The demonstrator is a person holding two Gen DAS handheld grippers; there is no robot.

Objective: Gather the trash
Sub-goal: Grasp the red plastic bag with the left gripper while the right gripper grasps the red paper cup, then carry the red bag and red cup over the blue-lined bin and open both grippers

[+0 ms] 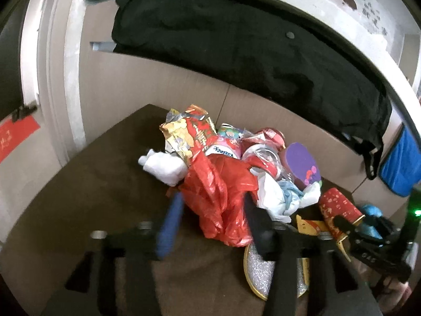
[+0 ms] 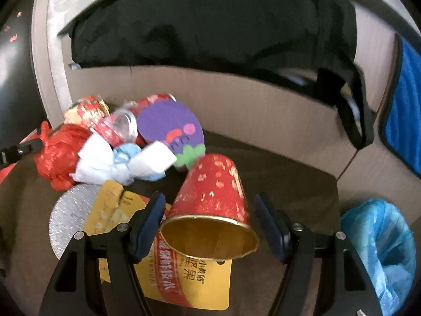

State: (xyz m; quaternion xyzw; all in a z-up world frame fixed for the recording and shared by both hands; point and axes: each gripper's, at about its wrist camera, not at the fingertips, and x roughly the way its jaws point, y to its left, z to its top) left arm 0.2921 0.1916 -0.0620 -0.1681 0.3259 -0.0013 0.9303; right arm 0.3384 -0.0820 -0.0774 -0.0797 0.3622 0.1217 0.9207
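Note:
A heap of trash lies on the brown tabletop (image 1: 79, 184): a crumpled red plastic bag (image 1: 218, 184), snack wrappers (image 1: 184, 131), white tissue (image 1: 165, 166), a crushed can (image 1: 265, 158) and a purple foam cutout (image 1: 302, 163). My left gripper (image 1: 213, 196) stands open with the red bag between its blurred fingers. In the right wrist view my right gripper (image 2: 209, 200) is shut on a red paper cup (image 2: 213, 189) with gold marks. The cup's gold mouth faces the camera, and it sits above a yellow packet (image 2: 189, 284) and a silver disc (image 2: 71, 210).
A bin lined with blue plastic (image 2: 379, 250) stands low at the right, past the table edge. Beige panelling (image 2: 250, 110) backs the table, with black cloth (image 1: 236, 52) hanging over a rail above it. A blue cloth (image 2: 405, 110) hangs at the far right.

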